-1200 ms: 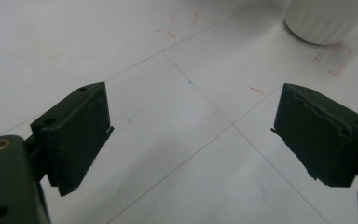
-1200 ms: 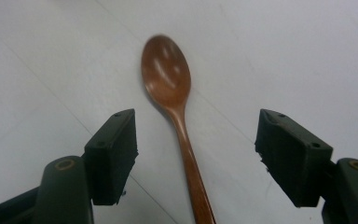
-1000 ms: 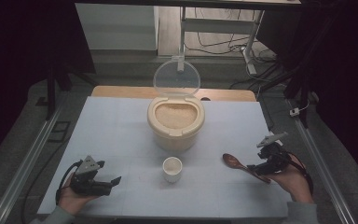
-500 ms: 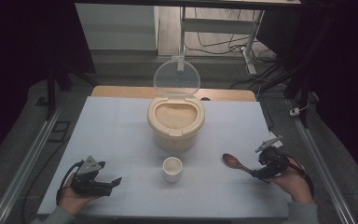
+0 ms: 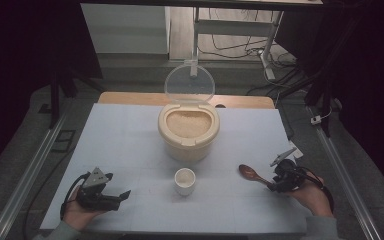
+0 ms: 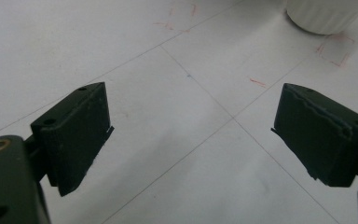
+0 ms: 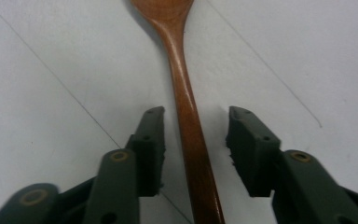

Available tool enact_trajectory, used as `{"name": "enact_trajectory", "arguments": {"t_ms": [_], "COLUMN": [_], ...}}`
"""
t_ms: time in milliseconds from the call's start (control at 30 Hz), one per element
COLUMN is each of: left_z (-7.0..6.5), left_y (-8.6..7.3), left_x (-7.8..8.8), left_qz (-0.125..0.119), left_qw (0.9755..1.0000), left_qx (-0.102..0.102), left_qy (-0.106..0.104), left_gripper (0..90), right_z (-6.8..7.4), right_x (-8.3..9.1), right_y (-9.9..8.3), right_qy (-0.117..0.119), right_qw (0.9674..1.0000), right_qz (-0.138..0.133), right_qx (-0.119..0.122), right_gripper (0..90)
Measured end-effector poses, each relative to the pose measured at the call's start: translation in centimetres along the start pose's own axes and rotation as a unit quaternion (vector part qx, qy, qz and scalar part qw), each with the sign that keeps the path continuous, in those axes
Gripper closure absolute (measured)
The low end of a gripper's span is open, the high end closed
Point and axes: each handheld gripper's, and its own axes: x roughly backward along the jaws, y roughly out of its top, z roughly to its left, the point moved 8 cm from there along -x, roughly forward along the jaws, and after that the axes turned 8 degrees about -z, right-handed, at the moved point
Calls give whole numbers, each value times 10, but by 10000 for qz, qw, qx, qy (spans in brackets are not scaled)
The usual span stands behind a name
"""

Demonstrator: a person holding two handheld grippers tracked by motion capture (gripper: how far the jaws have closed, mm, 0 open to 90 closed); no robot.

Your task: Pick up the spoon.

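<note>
Your right gripper (image 5: 274,183) sits near the table's (image 5: 130,135) right front corner, jaws narrowly parted either side of the wooden spoon's (image 7: 186,98) handle, a gap showing on each side. Your left gripper (image 5: 121,195) rests near the front left corner, jaws wide, gripping nothing. The white cup (image 5: 185,180) stands mid-front, the open rice container (image 5: 188,131) behind it.

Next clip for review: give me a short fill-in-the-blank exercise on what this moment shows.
1. The right gripper has its jaws on either side of the wooden spoon, gripping not yet: they are ____.
2. The rice container has its clear lid standing ____.
3. The small white cup stands between the container and the table's ____ edge.
4. The left gripper holds ____.

Missing words: open; open; near; nothing
</note>
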Motion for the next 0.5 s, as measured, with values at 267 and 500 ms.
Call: {"name": "enact_trajectory", "arguments": {"t_ms": [267, 500], "left_z": [0, -1], "left_y": [-1, -1], "left_x": [0, 0], "left_qz": [11, 13], "left_qw": [10000, 10000], "left_qx": [-9, -22], "left_qy": [6, 3], "left_gripper": [107, 107], "right_z": [2, 5], "right_x": [-3, -5], "right_y": [1, 3], "right_qy": [119, 115], "right_qw": [9998, 9989], "right_qz": [141, 249], "right_qx": [97, 392], "right_gripper": [711, 794]}}
